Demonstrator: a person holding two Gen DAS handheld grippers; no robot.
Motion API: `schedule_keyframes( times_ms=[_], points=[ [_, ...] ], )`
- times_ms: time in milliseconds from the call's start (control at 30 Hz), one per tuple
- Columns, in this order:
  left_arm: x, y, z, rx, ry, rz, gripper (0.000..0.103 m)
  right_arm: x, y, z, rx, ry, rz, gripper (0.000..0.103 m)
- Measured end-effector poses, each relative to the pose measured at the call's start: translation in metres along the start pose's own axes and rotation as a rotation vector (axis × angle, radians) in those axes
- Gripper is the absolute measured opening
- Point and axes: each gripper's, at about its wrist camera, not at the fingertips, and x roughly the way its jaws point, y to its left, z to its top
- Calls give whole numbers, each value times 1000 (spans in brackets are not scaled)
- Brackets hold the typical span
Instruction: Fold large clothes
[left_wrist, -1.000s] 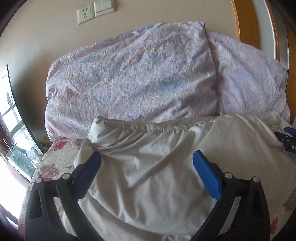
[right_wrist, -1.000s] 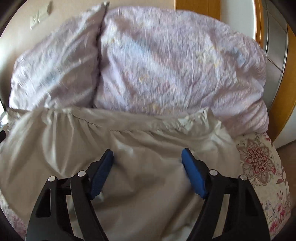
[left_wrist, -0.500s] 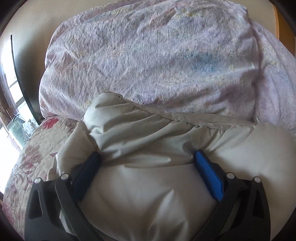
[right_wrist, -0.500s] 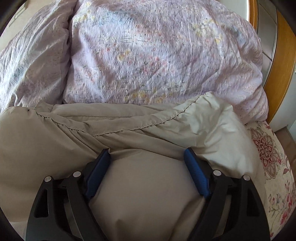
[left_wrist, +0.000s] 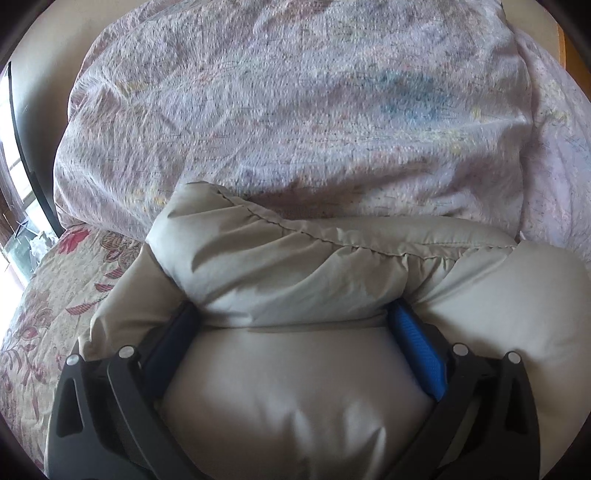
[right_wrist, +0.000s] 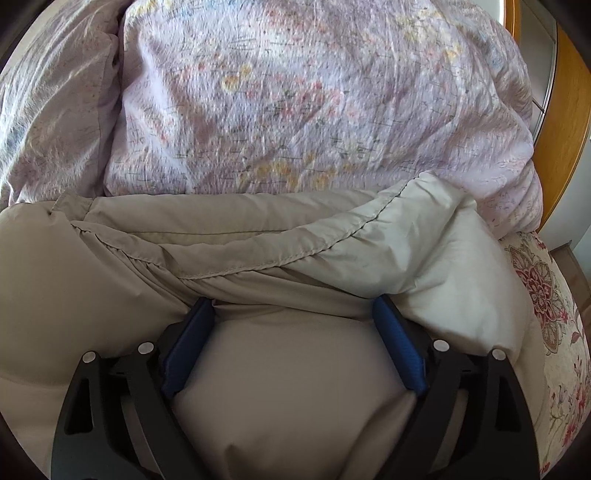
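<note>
A large puffy beige garment (left_wrist: 295, 387) lies on the bed, its stitched far hem bunched against the pillows. My left gripper (left_wrist: 291, 317) is open, its blue pads pressed down into the cloth near the garment's left corner, and fabric bulges between the fingers. The same garment fills the right wrist view (right_wrist: 280, 398). My right gripper (right_wrist: 291, 306) is open too, its blue pads sunk into the cloth near the right corner. The fingertips are partly buried under the folded hem in both views.
Two pale lilac patterned pillows (left_wrist: 295, 110) (right_wrist: 314, 103) stand just beyond the hem. A floral bedspread shows at the left (left_wrist: 44, 295) and at the right (right_wrist: 546, 295). A window is at far left (left_wrist: 14, 177). An orange wooden panel (right_wrist: 565, 129) stands at right.
Both grippers have moved forward and down into the garment towards the pillows. The far hem has bunched up and the cloth now bulges between the open fingers.
</note>
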Motion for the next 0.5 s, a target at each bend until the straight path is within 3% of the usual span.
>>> schedule_keyframes(
  times_ms=[233,400,500],
  points=[
    [-8,1,-1,21,38,31,101,-6,-1,1,-4,6,-5,89],
    [-62,21,12,51,-71,46,101,-50,-33,18,19,-110,-18,89],
    [-62,31,26,50,-77,97,101,-46,-51,29,48,-90,-66,89]
  ],
)
